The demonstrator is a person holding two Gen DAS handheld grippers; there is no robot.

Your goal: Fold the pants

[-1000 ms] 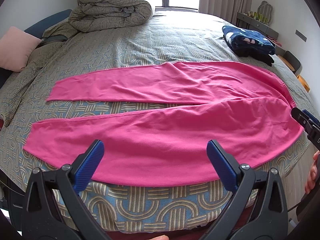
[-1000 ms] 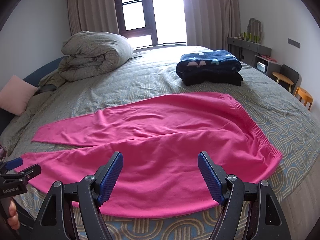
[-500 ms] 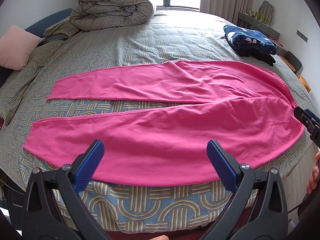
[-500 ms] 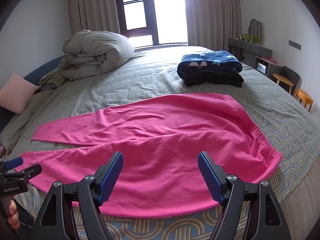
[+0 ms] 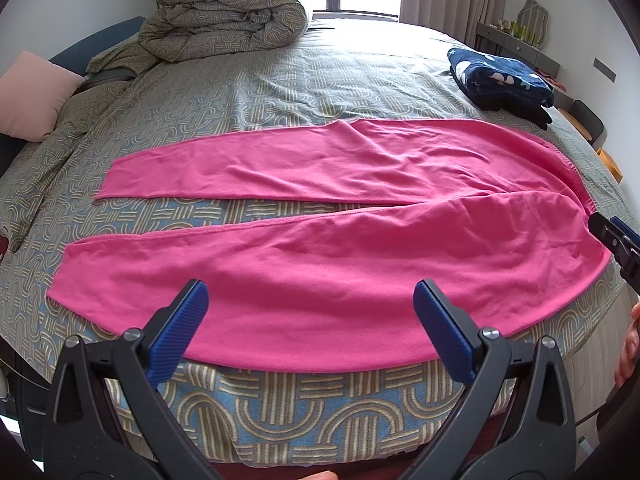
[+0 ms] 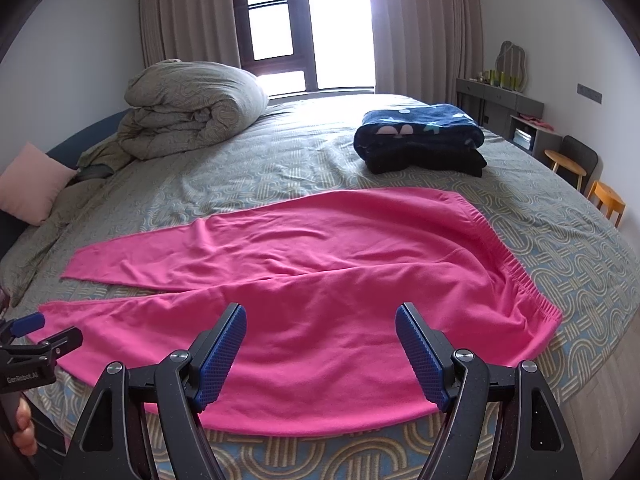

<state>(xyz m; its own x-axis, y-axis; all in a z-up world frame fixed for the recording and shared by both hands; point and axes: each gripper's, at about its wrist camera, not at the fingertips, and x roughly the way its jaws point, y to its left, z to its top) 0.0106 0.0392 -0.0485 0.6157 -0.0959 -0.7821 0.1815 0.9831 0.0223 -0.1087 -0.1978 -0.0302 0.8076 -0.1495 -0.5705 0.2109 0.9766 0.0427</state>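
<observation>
Two wide-open grippers, left gripper (image 5: pixel 311 322) and right gripper (image 6: pixel 320 354), hover empty over bright pink fleece pants (image 5: pixel 340 240) spread flat on a patterned bed (image 5: pixel 320 396). Pinching the near leg could also catch the bedspread, or the soft cloth could bunch and fold crookedly.

Bright curtained window (image 6: pixel 304 28) behind bed (image 6: pixel 560 240)

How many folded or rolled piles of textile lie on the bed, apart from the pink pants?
2. A rolled grey patterned duvet sits at the far left, and a folded navy pile lies at the far right, beyond the pants. More may be hidden out of view.
</observation>
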